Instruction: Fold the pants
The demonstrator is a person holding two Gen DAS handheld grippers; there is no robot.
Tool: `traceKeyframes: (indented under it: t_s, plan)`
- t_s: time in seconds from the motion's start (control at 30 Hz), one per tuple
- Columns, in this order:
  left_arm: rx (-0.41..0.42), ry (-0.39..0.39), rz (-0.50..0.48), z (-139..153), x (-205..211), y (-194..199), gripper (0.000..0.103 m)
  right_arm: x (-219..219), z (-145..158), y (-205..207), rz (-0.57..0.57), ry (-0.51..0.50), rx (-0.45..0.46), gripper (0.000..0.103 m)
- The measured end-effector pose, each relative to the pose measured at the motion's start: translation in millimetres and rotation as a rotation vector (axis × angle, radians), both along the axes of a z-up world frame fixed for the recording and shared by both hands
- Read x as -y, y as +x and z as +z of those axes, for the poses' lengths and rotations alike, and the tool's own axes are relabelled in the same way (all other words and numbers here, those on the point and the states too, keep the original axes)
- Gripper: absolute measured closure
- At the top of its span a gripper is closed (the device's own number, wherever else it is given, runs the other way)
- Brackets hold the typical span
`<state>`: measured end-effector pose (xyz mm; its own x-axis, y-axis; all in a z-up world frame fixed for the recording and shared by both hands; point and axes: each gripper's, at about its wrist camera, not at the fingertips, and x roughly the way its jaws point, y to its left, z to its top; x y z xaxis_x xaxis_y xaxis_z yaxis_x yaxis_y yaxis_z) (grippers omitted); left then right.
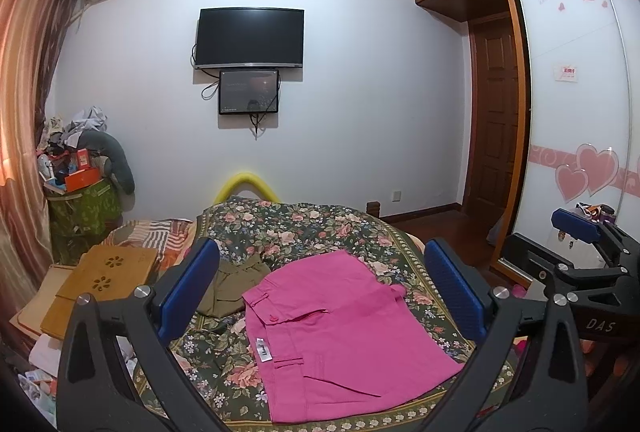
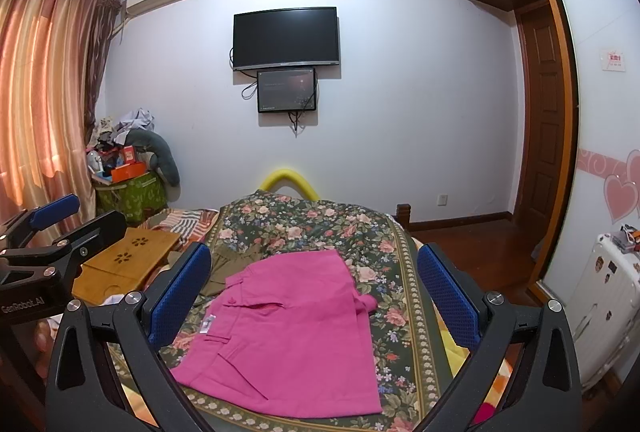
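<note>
The pink pants (image 1: 340, 336) lie folded into a flat rectangle on the floral bedspread (image 1: 304, 228), waistband and white label to the left. They also show in the right wrist view (image 2: 292, 328). My left gripper (image 1: 324, 292) hangs above the pants, open and empty, its blue pads wide apart. My right gripper (image 2: 316, 296) is also open and empty above the pants. The right gripper shows at the right edge of the left wrist view (image 1: 580, 244). The left gripper shows at the left edge of the right wrist view (image 2: 52, 216).
Olive-green folded clothing (image 1: 232, 284) lies just behind the pink pants, to their left. A bamboo lap table (image 1: 104, 280) sits on the bed's left side. A cluttered green hamper (image 1: 84, 203) stands by the curtain. A white suitcase (image 2: 604, 312) stands at right near the wardrobe.
</note>
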<state>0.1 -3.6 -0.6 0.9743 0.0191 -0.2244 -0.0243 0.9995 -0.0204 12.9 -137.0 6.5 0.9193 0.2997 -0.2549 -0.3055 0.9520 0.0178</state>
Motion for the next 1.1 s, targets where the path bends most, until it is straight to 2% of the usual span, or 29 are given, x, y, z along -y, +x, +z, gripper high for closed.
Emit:
traceKeyframes:
  t_s: [1.1]
  plan:
    - [0.007,0.004,-0.001,1.8,4.7,-1.4,0.0,2.8,-0.1,-0.2,-0.006,0.005,-0.001,0.0]
